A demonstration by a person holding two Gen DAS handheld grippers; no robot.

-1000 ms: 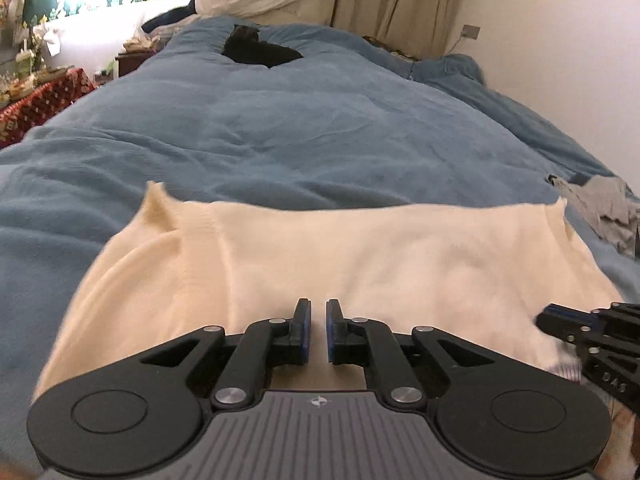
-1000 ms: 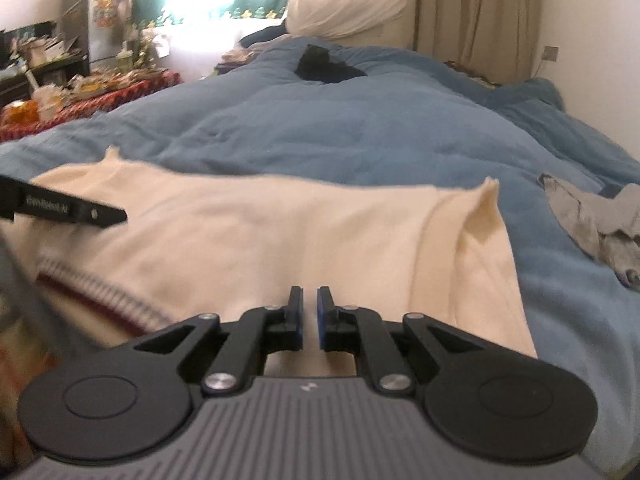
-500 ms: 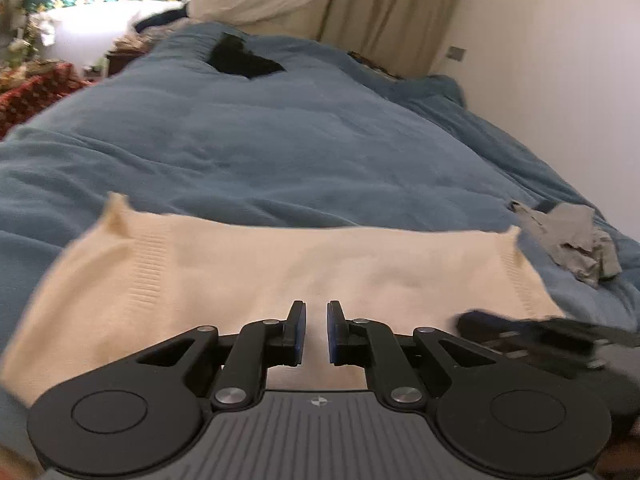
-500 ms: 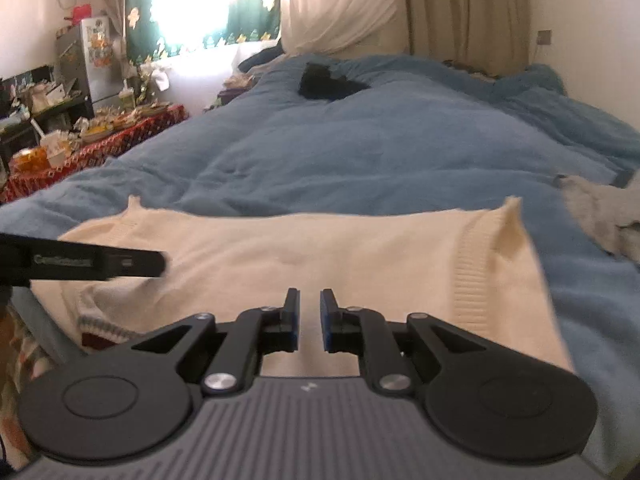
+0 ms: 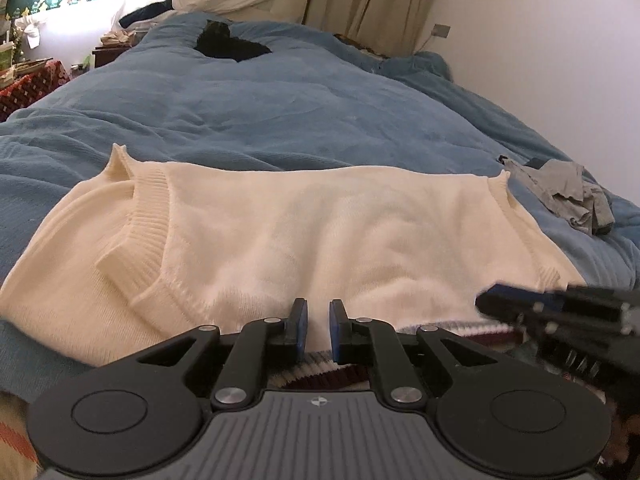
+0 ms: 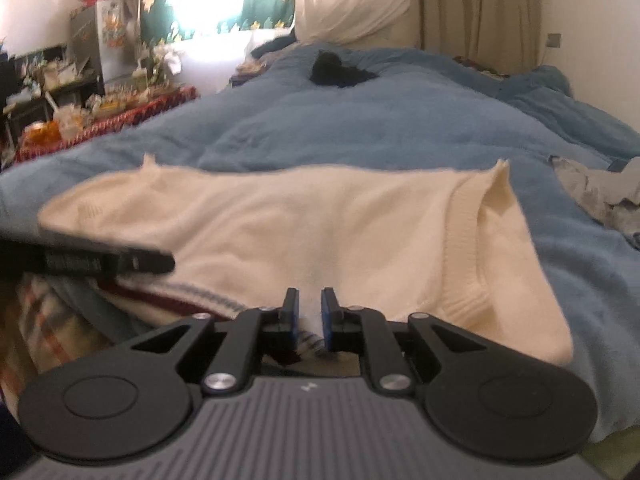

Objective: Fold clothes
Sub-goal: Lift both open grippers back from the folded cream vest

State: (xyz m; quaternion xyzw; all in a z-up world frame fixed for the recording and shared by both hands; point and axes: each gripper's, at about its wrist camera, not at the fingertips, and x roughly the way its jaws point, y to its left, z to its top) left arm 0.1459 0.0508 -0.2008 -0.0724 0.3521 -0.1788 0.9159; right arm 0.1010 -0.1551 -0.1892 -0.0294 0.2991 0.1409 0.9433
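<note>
The bed [image 5: 304, 120], under a blue duvet, fills the ground ahead of both hand-held grippers and makes a soft, yielding surface to work on. Spread flat across it, straight ahead of both of them, lies the cream sweater [image 5: 304, 232] — a knitted piece already doubled over, with ribbed sleeve cuffs turned inward at its left and right and a striped collar band [image 6: 192, 300] showing at the near edge.

By its look the sweater is light and limp. It will sag and drape wherever it is not supported, and the knit will stretch if pulled from one point. It is not slippery, so the pads should bite on it easily, though a pinch may pick up one layer and leave the one beneath. The near edge at the two sides, where the layers meet, looks the best place to take hold, one hand-held gripper to each side, so that the fold lifts evenly.

Off to the right, well apart from the sweater, a crumpled grey garment [image 5: 568, 196] waits on the duvet; far ahead a small black item [image 5: 228, 44] lies near the pillows.

The left hand-held gripper [image 5: 318, 330] sits just over the near edge with its jaws opening, a narrow gap and only cloth behind it — nothing pinched. The right hand-held gripper [image 6: 306, 316] is likewise a little apart above the collar band, gripping nothing.
</note>
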